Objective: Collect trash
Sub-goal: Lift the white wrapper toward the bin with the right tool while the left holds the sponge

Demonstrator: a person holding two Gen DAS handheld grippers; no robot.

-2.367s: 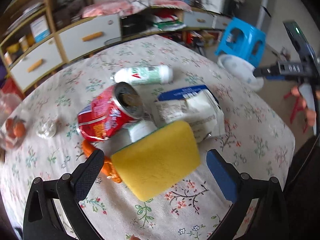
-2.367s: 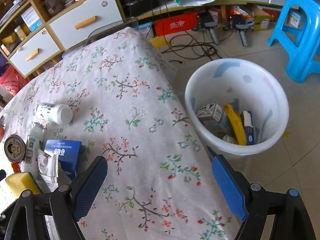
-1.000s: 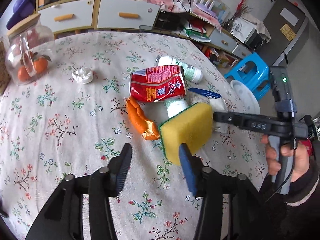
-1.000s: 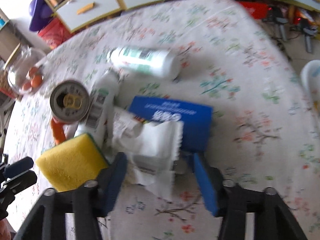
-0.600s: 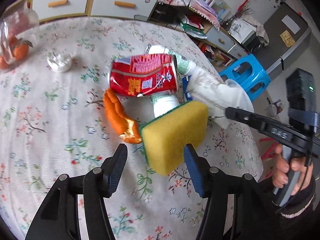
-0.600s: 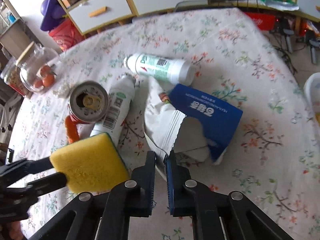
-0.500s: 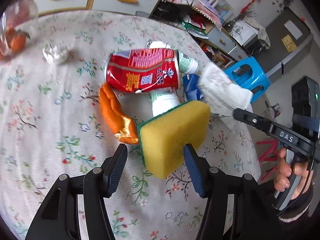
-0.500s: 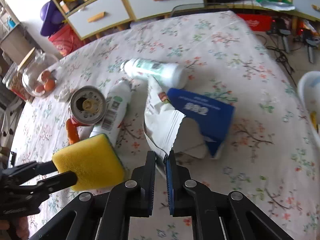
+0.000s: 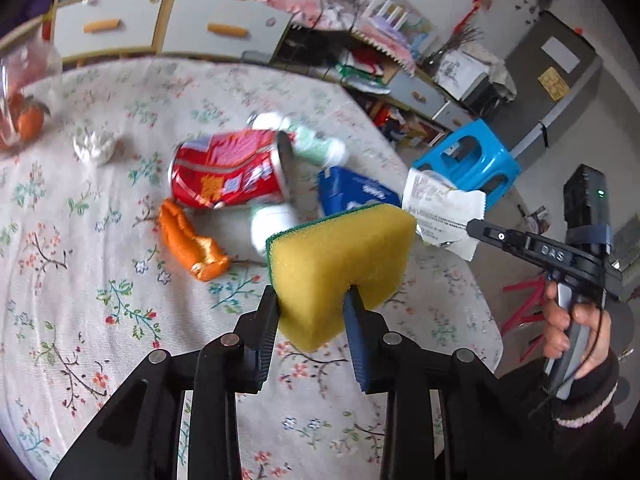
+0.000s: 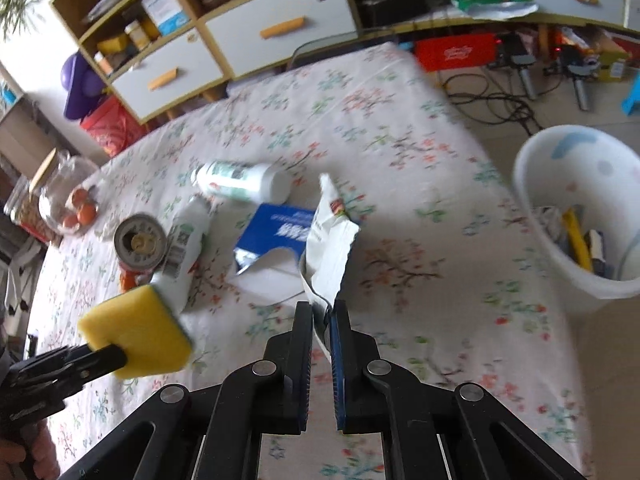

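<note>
A torn white plastic wrapper (image 10: 330,248) hangs pinched in the right gripper (image 10: 321,312), lifted over the floral tablecloth (image 10: 420,208). The left gripper (image 9: 312,304), jaws just closing, squeezes a yellow rectangular sponge (image 9: 340,256). A white plastic bin (image 10: 576,208) stands right of the wrapper.

Raised letters "DAS" on the black arm of the right hand-held gripper (image 9: 472,227) | printed lines on the white wrapper (image 9: 442,210) too small to read | white lettering on the blue box (image 10: 278,230) blurred, unreadable | red can (image 9: 228,170) print smeared, illegible | barcode on white bottle (image 10: 182,246), digits indistinct
</note>
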